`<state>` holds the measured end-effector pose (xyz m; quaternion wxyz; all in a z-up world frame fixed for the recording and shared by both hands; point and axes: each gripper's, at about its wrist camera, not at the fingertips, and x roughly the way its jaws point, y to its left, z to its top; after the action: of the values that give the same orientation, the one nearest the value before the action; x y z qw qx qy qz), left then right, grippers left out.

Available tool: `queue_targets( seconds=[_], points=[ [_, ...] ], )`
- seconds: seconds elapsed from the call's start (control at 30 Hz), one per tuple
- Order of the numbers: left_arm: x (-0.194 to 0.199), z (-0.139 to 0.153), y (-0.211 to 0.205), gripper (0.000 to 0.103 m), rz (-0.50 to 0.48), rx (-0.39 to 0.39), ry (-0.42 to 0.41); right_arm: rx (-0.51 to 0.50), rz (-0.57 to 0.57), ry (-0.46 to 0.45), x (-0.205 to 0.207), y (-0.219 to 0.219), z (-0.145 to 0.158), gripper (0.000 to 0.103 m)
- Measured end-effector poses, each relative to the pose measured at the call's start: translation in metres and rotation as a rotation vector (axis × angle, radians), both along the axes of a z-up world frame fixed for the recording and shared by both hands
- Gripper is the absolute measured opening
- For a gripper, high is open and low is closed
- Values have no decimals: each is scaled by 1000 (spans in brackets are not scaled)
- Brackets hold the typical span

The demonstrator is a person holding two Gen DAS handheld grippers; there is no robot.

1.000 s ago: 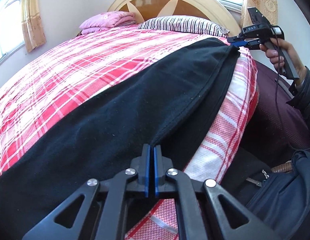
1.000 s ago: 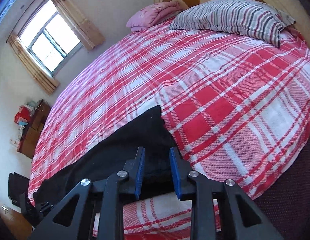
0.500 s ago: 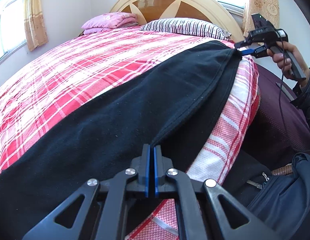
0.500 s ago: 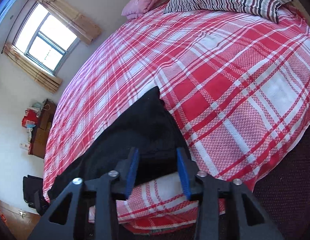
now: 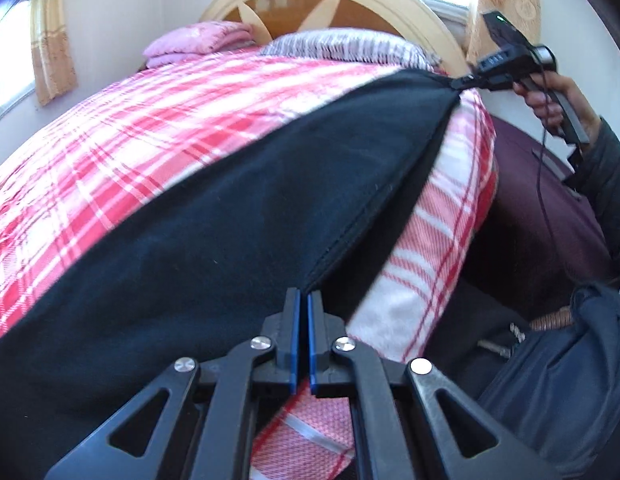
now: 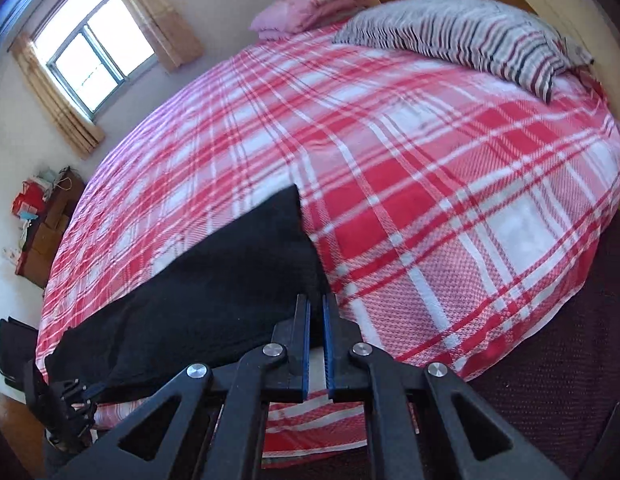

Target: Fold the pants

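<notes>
The black pants (image 5: 238, 216) lie along the bed (image 6: 450, 208) edge. The left gripper (image 5: 302, 300) and the right gripper (image 6: 316, 304) each clamp one end; the right jaws have just closed.

One pants (image 5: 214, 248) – two tongs (image 5: 302, 300) (image 6: 316, 304) – two pillows (image 6: 462, 36) (image 6: 306, 10)

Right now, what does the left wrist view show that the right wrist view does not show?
Only the left wrist view: the person's hand holding the right gripper, shut on the far corner of the black pants, and a dark bag beside the bed. Only the right wrist view: the window and the left gripper seen from afar. Both: the pants, the plaid bedspread, the striped pillow.
</notes>
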<state>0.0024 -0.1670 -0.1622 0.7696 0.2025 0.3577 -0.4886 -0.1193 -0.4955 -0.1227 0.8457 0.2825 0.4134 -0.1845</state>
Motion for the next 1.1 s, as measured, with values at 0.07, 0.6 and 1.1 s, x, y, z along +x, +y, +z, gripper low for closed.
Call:
queue_targets(
  seconds=[0.07, 0.6, 1.1],
  points=[
    [-2, -4, -1, 4, -7, 10, 1, 3, -5, 8, -1, -4, -5, 5],
    [-4, 3, 11, 4, -2, -48, 34, -40, -14, -7, -3, -1, 5, 5],
    [-8, 0, 13, 4, -43, -33, 57, -197, -87, 81, -3, 2, 14, 28]
  ],
)
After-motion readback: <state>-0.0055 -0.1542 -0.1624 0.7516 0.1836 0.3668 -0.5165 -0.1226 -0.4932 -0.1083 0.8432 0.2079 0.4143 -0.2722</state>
